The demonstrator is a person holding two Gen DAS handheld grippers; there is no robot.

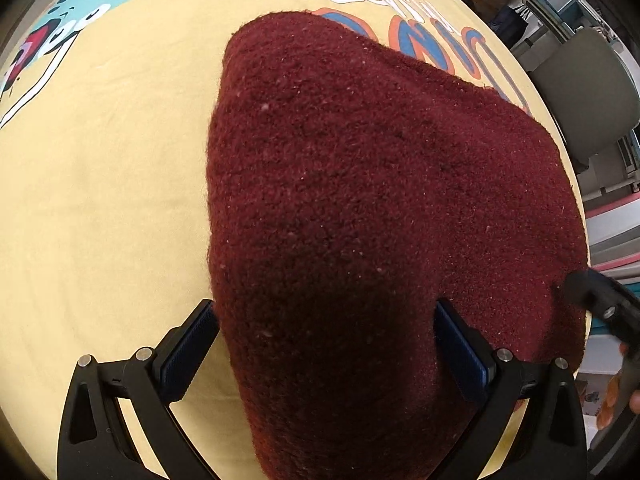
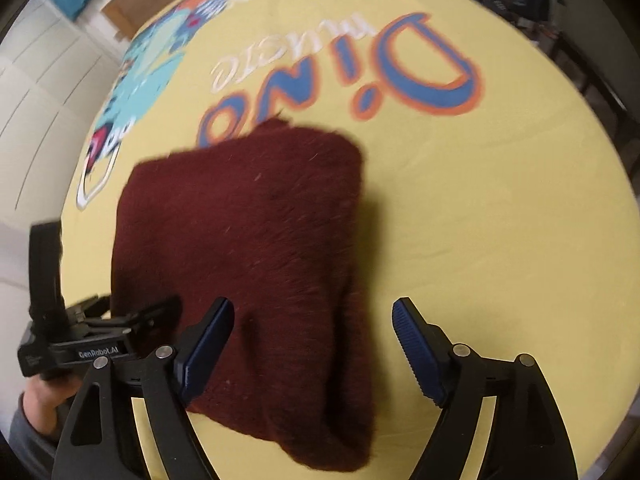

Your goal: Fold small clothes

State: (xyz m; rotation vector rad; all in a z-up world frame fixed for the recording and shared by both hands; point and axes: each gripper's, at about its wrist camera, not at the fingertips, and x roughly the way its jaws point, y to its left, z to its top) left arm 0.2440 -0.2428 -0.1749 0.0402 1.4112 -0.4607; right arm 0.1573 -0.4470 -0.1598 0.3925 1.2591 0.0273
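A dark maroon fuzzy knit garment point(image 2: 244, 248), folded into a rough rectangle, lies on a pale yellow printed cloth point(image 2: 500, 220) that covers the work surface. The far edge of the garment overlaps the bottom of the blue and orange "Dino" lettering point(image 2: 404, 68); a turquoise cartoon figure point(image 2: 152, 80) is printed further left.

The right gripper point(image 2: 312, 348) hangs above the near right part of the garment with its 2 blue-padded fingers point(image 2: 208, 344) spread wide; the fabric passes beneath them and neither pad presses on it. To the right of the garment's right edge the yellow cloth runs bare out to its rim, the widest open ground in that view.

The left gripper point(image 1: 326, 352) sits low over the garment, its 2 fingers also spread, 1 on each side of a raised hump of maroon fabric; whether the pads touch the knit cannot be told. Left of the garment's straight left edge the cloth is bare as well. In the right wrist view a hand point(image 2: 42, 400) grips the left gripper's handle at the garment's near left corner.
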